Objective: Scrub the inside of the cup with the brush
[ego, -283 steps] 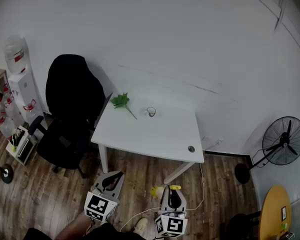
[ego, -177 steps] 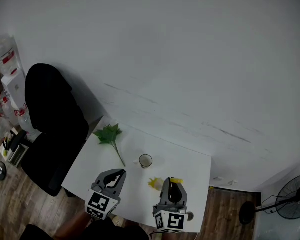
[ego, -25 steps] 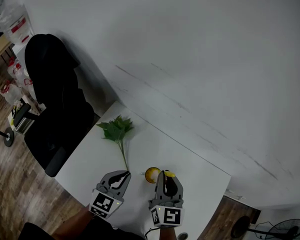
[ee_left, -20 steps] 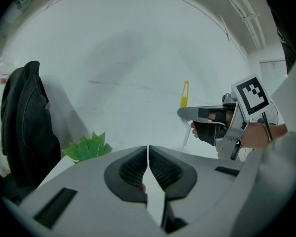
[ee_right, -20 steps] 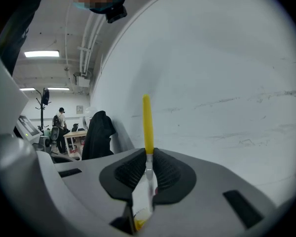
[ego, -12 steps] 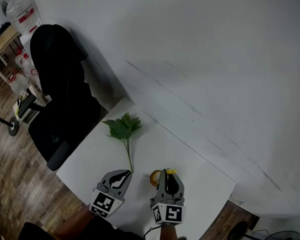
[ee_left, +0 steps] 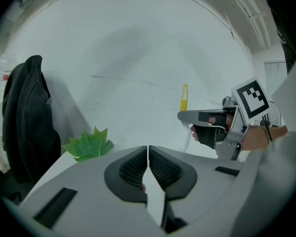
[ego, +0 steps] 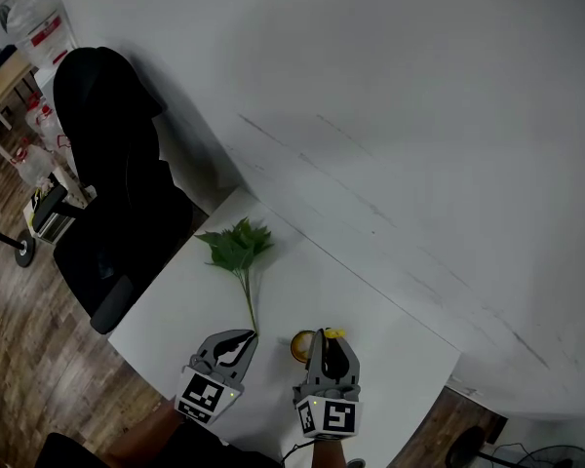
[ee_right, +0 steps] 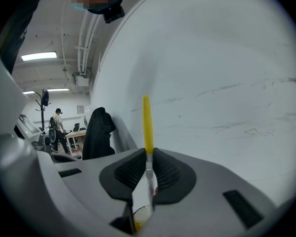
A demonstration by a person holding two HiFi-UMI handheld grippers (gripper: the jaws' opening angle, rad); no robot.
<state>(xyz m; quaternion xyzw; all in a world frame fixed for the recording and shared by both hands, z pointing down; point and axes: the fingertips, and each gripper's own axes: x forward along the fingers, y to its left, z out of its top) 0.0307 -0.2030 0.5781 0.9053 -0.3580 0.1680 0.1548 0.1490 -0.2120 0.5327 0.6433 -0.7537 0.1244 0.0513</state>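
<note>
A small cup (ego: 300, 345) stands on the white table (ego: 370, 330), its inside filled with yellow. My right gripper (ego: 324, 339) is right beside it, shut on the brush, whose yellow handle (ego: 333, 334) sticks up past the fingers. In the right gripper view the handle (ee_right: 147, 120) rises straight from the shut jaws of that gripper (ee_right: 149, 168), and a yellowish bit (ee_right: 136, 215) shows below them. My left gripper (ego: 241, 338) hangs left of the cup, apart from it. Its jaws are shut and empty in the left gripper view (ee_left: 148, 158), where the right gripper (ee_left: 212, 127) is also seen.
A green artificial leaf sprig (ego: 236, 248) lies on the table's far left, its stem reaching towards my left gripper. A black office chair (ego: 117, 193) stands left of the table. The white wall (ego: 390, 115) runs close behind. Wooden floor (ego: 39, 359) lies below left.
Over eleven seconds I came up to the table carrying the brush. In the last second the brush and right gripper stayed at the cup; only the view shifted slightly.
</note>
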